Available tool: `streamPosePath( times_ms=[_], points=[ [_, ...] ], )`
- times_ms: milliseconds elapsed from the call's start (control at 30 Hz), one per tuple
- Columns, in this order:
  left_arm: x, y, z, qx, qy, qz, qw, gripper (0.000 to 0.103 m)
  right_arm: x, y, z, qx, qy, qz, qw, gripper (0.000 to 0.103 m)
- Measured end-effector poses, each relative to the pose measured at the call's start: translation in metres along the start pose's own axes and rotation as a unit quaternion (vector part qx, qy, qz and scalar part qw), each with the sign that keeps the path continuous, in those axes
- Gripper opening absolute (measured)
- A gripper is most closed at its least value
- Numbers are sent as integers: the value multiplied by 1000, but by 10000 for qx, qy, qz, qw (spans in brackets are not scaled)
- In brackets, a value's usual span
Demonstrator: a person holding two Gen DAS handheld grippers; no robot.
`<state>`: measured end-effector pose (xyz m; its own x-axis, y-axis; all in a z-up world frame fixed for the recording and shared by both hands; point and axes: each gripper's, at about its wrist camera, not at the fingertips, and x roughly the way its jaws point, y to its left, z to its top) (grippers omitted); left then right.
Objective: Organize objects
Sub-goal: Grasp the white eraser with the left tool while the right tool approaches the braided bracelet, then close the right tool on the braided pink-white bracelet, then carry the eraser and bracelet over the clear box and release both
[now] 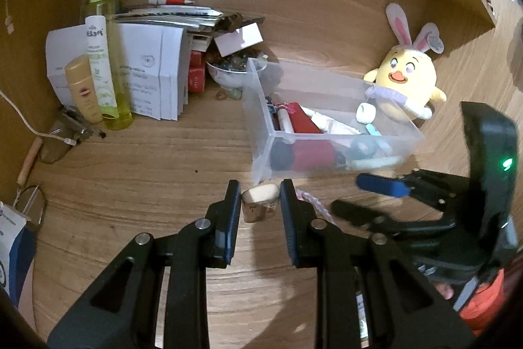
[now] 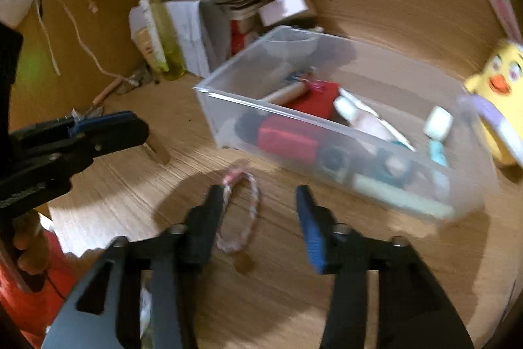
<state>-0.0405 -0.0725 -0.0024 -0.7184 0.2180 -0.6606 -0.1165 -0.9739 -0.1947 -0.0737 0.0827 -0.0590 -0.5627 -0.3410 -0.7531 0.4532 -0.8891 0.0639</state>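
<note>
The left gripper (image 1: pixel 260 197) is holding one small cream jar (image 1: pixel 260 207) between its jaws, low over the bench (image 1: pixel 147 172), just before one clear bin (image 1: pixel 330 133). The right gripper (image 2: pixel 260 200), jaws apart, is hovering over one braided bracelet (image 2: pixel 240 211). One chick plush (image 1: pixel 407 79) is sitting beside the bin.

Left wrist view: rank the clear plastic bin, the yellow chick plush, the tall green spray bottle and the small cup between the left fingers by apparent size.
1. Clear plastic bin
2. Yellow chick plush and tall green spray bottle: too alike to separate
3. Small cup, smallest despite sitting nearest
</note>
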Motion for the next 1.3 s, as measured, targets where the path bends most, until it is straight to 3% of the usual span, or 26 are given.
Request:
streamPosePath(
  times_ms=[267, 400, 567, 967, 1300],
  points=[
    [-3, 18, 6, -45, -155, 11, 9999, 24, 52, 13, 16, -264, 601, -26, 9978, 43],
    [3, 22, 10, -62, -136, -80, 9999, 24, 58, 19, 18, -399, 606, -36, 9974, 20],
    [8, 19, 17, -48, -130, -170, 9998, 24, 57, 19, 19, -422, 526, -114, 9977, 14],
    [3, -8, 39, 98, -354, -324, 9988, 24, -19, 2, 29, -132, -447, 133, 9988, 14],
    [15, -37, 56, 279, -344, -533, 9976, 24, -70, -36, 45, 309, -1332, -103, 9906, 14]
  ],
)
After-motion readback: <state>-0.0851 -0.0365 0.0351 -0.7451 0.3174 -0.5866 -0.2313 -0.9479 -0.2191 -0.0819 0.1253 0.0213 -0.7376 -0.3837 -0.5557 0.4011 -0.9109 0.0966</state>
